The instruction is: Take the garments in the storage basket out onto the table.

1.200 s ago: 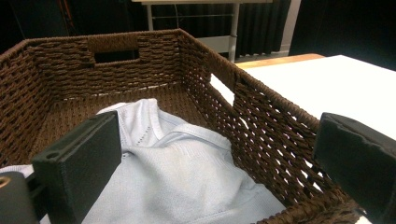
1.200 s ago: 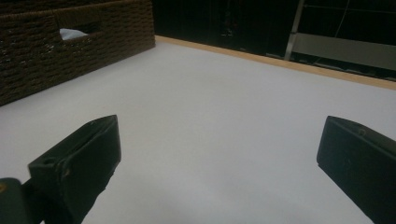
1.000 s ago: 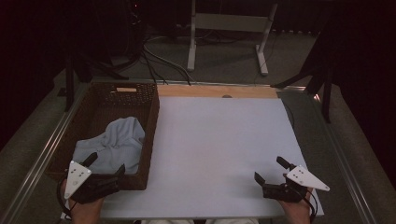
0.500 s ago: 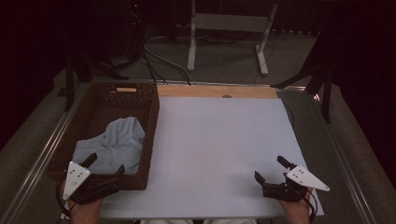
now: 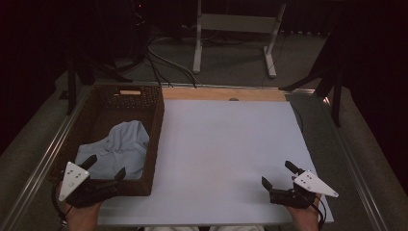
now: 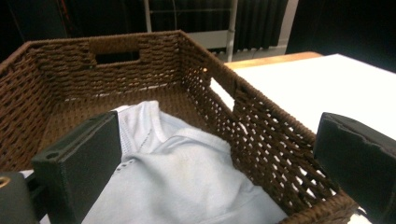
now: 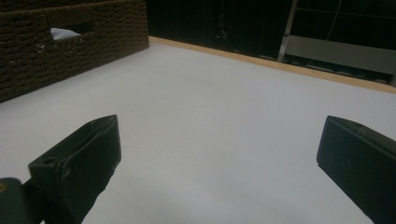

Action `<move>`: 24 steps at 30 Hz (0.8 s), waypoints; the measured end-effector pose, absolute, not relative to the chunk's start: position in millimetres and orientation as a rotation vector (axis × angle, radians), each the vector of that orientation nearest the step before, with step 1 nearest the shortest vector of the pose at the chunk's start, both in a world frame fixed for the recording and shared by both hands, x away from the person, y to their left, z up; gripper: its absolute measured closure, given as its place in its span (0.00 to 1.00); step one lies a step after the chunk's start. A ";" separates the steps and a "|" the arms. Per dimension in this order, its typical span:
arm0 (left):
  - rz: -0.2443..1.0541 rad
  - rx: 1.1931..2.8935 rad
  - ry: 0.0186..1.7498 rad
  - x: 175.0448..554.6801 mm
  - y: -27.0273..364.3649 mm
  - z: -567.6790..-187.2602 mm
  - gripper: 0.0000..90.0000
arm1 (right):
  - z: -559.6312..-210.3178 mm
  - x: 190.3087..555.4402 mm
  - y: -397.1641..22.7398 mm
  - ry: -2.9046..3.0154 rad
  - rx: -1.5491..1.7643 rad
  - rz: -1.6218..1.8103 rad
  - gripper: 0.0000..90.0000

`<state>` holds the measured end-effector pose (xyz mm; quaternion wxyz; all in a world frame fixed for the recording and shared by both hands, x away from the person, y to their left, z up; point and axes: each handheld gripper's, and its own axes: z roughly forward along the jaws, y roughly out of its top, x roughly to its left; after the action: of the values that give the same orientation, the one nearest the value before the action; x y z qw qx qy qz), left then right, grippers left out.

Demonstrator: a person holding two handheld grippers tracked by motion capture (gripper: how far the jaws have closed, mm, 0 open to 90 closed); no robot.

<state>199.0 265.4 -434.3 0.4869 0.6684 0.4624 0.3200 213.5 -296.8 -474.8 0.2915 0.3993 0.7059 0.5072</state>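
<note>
Left gripper [image 5: 104, 167]: jaws apart, over basket [image 5: 155, 139] near rim, above cloth [image 5: 118, 149].
Right gripper [image 5: 280, 174]: jaws apart, over bare white mat [image 5: 221, 149], near its front edge.

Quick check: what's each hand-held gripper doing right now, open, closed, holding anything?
Left hand-held gripper: open, empty, at the brown woven wicker basket holding a pale blue cloth.
Right hand-held gripper: open, empty.

Dark room, grey floor [image 5: 231, 62], white metal stand [image 5: 235, 24], black cables [image 5: 163, 60], dim light
</note>
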 end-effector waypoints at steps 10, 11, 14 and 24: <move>0.800 1.628 1.132 205.0 273.9 -422.0 0.03 | -475.3 213.2 -296.5 1.886 1.069 1.349 0.00; 0.801 1.630 1.131 206.1 274.5 -420.4 0.03 | -475.3 213.2 -296.6 1.885 1.072 1.348 0.00; 0.801 1.636 1.127 209.1 275.7 -415.9 0.03 | -475.4 213.4 -296.7 1.887 1.075 1.349 0.00; 0.792 1.676 1.114 221.8 282.5 -402.6 0.03 | -475.7 213.4 -296.1 1.887 1.079 1.345 0.00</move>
<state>221.8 282.5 -402.6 0.4702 0.6838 0.4548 0.3231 213.4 -296.1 -475.7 0.2886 0.4042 0.7067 0.5039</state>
